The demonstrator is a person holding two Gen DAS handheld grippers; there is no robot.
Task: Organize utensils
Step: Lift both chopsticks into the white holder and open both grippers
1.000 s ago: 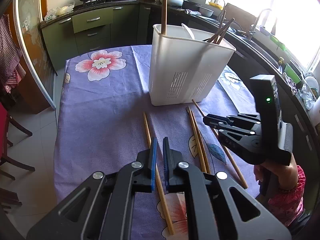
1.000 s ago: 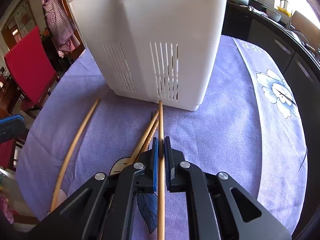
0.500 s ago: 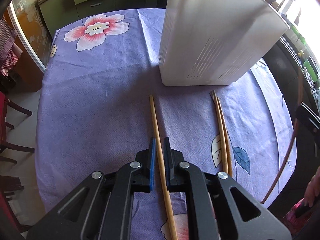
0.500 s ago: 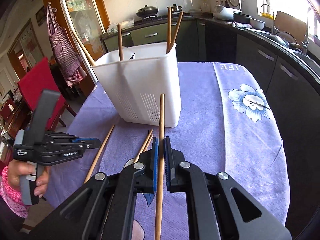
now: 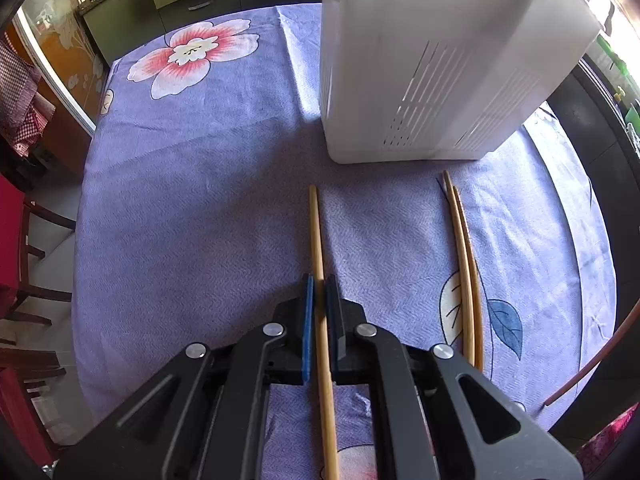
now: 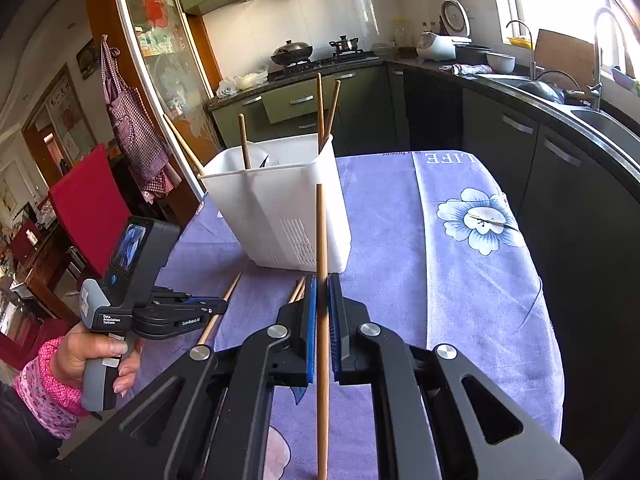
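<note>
Two chopsticks in hand: my right gripper point(image 6: 322, 292) clamps chopstick point(image 6: 321, 232) clear of tablecloth point(image 6: 460, 280); left gripper point(image 5: 319, 292) clenched on another point(image 5: 316, 232). Next: raise, tip both into white holder point(image 6: 288, 208).

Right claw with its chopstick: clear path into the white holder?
Probably yes. The right claw holds its chopstick raised, the white holder stands just ahead with an open top, and nothing sits between them.
</note>
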